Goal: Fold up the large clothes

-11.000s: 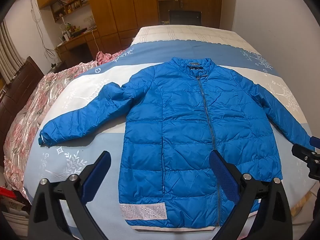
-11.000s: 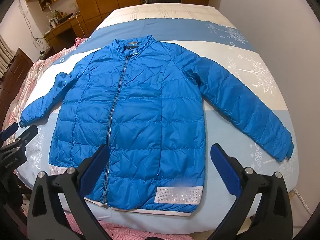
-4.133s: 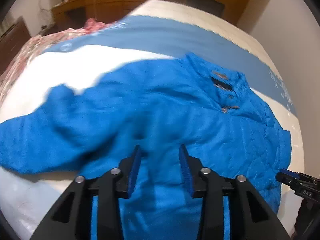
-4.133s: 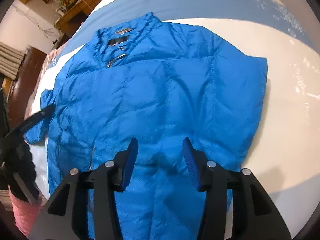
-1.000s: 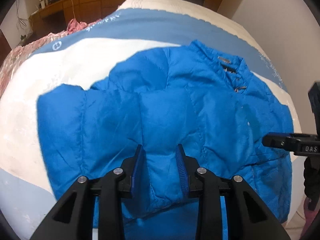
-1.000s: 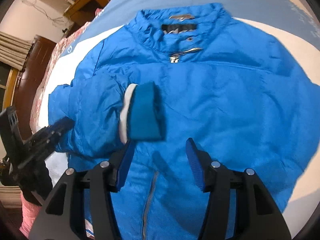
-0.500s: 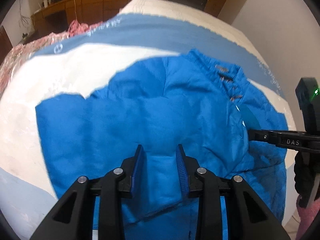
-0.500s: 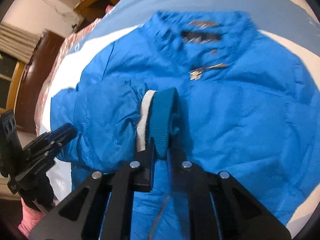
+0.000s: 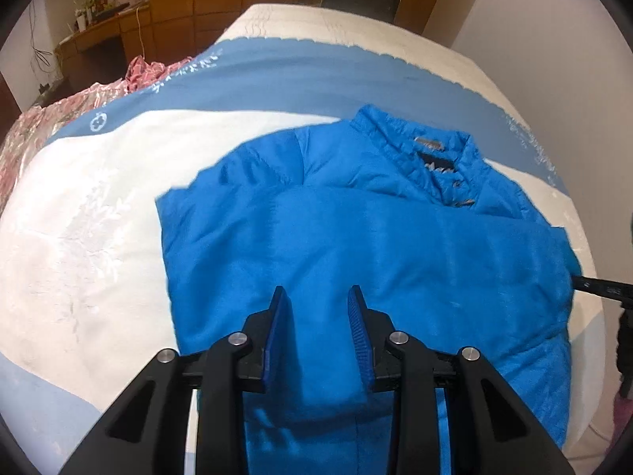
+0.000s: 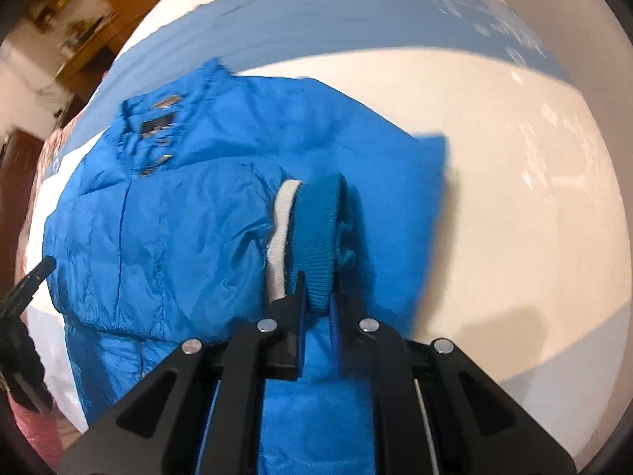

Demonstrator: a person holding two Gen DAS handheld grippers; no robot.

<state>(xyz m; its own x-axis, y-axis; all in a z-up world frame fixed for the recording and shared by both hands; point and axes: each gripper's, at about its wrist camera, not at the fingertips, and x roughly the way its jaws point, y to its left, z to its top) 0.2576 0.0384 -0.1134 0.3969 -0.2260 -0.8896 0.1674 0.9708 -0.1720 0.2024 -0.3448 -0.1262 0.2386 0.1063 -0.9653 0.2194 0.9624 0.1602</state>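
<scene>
Blue puffer jacket (image 9: 395, 245) lies front-up on the bed (image 9: 99, 206), collar (image 9: 431, 150) toward 12 o'clock, body filling the middle of both views. One sleeve is drawn flat across the chest toward 3 o'clock in the left wrist view; its ribbed cuff (image 10: 318, 233) with a white band (image 10: 283, 229) stands up in the right wrist view.

Your right tongs (image 10: 318, 304) are clamped on that cuff: the jaws closed sharply within the last second, have levelled off nearly together, and pinch the knit edge between them at 6 o'clock of the cuff. The right wrist view is blurred.

Your left tongs (image 9: 318, 316) stand at a narrow gap, partly parted, over the lower middle of the jacket. Blue fabric shows between the fingers, but you can't tell whether the pads press it or just hover above.

The tip of the right tongs shows at 3 o'clock in the left wrist view, at the jacket's edge. The left tongs' tip shows at 9 o'clock in the right wrist view, beside the jacket's side.

Bedspread is white with blue bands. Pink floral quilt (image 9: 23, 146) lies at 10 o'clock, wooden cabinets (image 9: 221, 4) at 12.
</scene>
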